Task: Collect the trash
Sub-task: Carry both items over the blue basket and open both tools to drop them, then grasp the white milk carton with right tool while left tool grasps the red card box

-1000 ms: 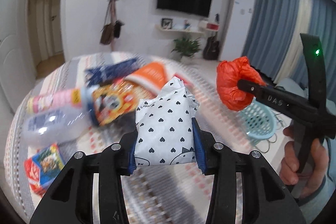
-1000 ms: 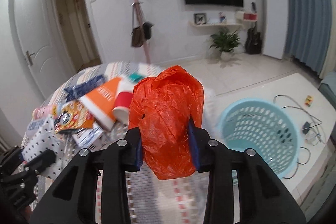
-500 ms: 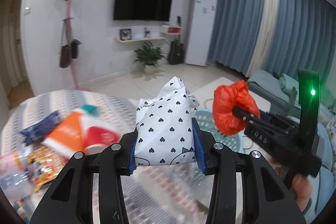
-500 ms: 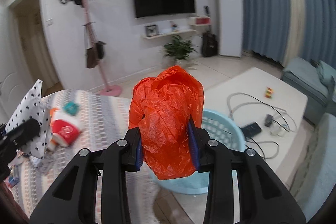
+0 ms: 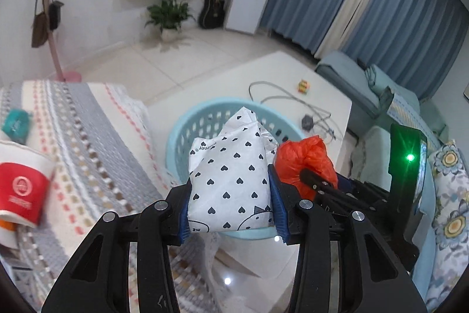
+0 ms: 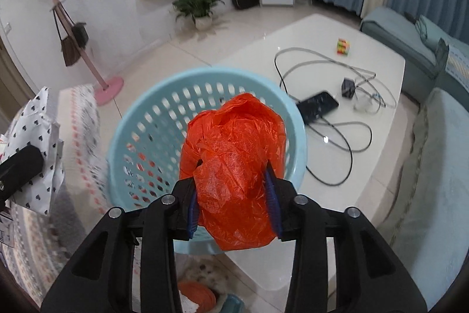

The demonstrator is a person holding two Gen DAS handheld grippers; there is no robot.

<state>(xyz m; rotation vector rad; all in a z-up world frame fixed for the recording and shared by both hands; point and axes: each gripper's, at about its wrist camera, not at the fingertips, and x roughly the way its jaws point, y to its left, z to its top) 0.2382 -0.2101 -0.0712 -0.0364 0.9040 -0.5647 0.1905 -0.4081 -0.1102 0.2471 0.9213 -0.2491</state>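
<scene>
My left gripper is shut on a white paper bag with black hearts and holds it in front of the light blue perforated basket. My right gripper is shut on a crumpled orange plastic bag, held over the basket. In the left wrist view the orange bag and right gripper sit just right of the paper bag. In the right wrist view the paper bag shows at the left edge.
The basket stands on a white low table with a phone, cables and a small coloured block. A striped tablecloth at the left holds a red paper cup. A blue sofa is at the right.
Both grippers have swung right from the cluttered striped table toward the blue basket, which is now close below them. Each still holds its bag.
</scene>
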